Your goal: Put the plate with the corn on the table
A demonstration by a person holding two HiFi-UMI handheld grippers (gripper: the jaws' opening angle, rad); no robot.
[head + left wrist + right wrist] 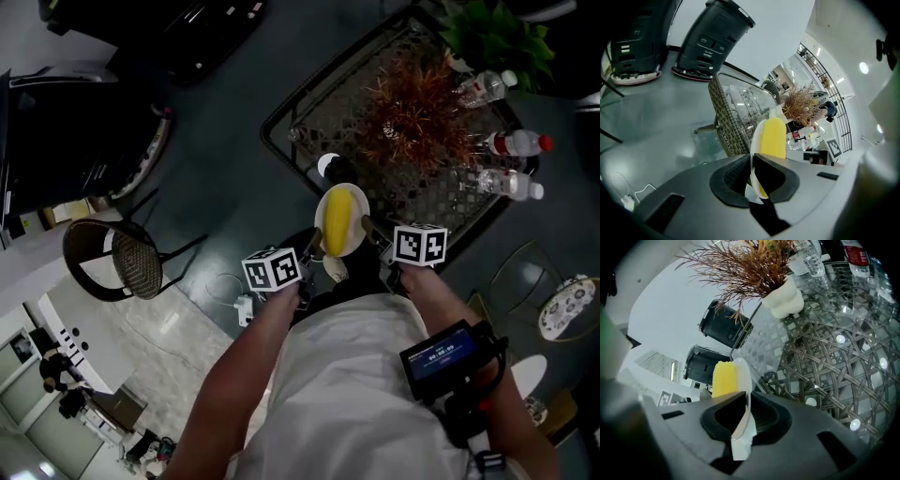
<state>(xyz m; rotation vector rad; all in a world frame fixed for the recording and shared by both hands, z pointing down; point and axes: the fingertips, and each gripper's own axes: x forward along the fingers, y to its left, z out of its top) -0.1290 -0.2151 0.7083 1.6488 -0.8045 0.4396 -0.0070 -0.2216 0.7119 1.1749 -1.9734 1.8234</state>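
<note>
A white plate [354, 202] carrying a yellow corn cob [337, 221] hangs in the air at the near edge of the woven glass-topped table [309, 117]. My left gripper [310, 255] is shut on the plate's left rim, and my right gripper [373, 232] is shut on its right rim. In the left gripper view the plate [754, 145] stands edge-on between the jaws with the corn [772, 137] beside it. The right gripper view shows the plate [743, 376] and corn [723, 378] in the same pinch, above the table [825, 357].
On the table stand a dried reddish plant in a white pot [412, 112] and three water bottles [511, 142] at the right side. A green plant [497, 33] is beyond. A wicker chair [108, 258] sits left, black machines [712, 40] farther off.
</note>
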